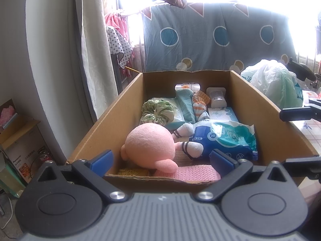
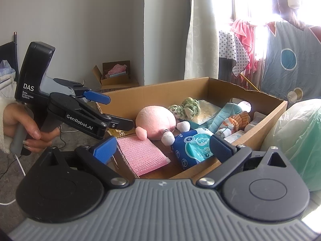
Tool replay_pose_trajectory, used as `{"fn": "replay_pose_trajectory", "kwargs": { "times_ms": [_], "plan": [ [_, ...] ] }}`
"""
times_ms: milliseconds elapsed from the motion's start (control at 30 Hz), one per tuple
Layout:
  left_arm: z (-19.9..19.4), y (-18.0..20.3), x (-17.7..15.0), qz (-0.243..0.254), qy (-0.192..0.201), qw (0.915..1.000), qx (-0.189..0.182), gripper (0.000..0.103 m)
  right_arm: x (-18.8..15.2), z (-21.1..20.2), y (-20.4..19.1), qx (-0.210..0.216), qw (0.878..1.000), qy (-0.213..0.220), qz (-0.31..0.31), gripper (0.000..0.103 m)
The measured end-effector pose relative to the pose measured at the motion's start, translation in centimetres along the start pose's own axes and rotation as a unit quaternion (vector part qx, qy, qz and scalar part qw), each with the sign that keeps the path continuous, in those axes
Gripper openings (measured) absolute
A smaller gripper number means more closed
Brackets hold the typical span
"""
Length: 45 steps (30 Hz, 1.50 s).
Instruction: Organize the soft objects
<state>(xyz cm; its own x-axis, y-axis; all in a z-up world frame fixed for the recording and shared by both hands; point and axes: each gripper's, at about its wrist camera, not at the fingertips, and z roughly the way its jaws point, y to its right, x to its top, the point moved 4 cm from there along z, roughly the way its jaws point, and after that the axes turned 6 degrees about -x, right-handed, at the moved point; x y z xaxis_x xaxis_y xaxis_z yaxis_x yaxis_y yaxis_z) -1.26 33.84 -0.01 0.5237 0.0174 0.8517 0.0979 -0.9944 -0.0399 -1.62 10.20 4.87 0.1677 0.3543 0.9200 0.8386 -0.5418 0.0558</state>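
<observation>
An open cardboard box [image 1: 112,120] holds soft things: a pink round plush [image 1: 149,144] with white striped feet, a green scrunchie [image 1: 156,112], a teal cloth [image 1: 185,104], an orange striped sock [image 1: 199,102], a blue tissue pack [image 1: 226,140] and a pink knit cloth [image 1: 188,172]. My left gripper [image 1: 161,159] hovers open over the box's near edge, just short of the plush, with nothing in it. My right gripper [image 2: 163,147] is open and empty above the pink cloth [image 2: 140,154] and tissue pack [image 2: 192,148]. A hand holds the left gripper [image 2: 112,110] left of the plush [image 2: 155,120].
A white bottle [image 1: 217,98] and flat packets lie at the box's far end. A filled plastic bag [image 2: 297,140] sits right of the box. A patterned blanket [image 1: 210,40] hangs behind, a curtain [image 1: 96,60] to the left. Small cartons [image 2: 116,74] stand on the floor.
</observation>
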Motion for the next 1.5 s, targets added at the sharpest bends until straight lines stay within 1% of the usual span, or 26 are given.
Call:
{"fn": "replay_pose_trajectory", "kwargs": {
  "times_ms": [433,667,767,1033,1400,1500],
  "plan": [
    [-0.07,0.09,-0.19,-0.002,0.009,1.0000,0.002,0.103,0.10,-0.02,0.38,0.007,1.000,0.000,0.009,0.101],
    [0.12,0.04,0.10,-0.002,-0.009,1.0000,0.001,0.103,0.20,-0.09,0.61,0.009,1.000,0.000,0.014,0.101],
    [0.17,0.06,0.03,-0.003,-0.008,1.0000,0.003,0.103,0.27,-0.16,0.79,0.012,1.000,0.001,0.022,0.101],
    [0.27,0.07,0.13,-0.003,-0.015,0.9999,0.003,0.103,0.25,-0.16,0.69,0.012,1.000,0.001,0.018,0.101],
    [0.21,0.04,0.09,-0.002,-0.015,0.9999,0.001,0.103,0.23,-0.26,0.67,0.013,1.000,0.001,0.018,0.102],
    [0.28,0.02,0.23,-0.001,-0.022,0.9998,-0.002,0.103,0.26,-0.27,0.66,0.014,1.000,0.001,0.019,0.102]
  ]
}}
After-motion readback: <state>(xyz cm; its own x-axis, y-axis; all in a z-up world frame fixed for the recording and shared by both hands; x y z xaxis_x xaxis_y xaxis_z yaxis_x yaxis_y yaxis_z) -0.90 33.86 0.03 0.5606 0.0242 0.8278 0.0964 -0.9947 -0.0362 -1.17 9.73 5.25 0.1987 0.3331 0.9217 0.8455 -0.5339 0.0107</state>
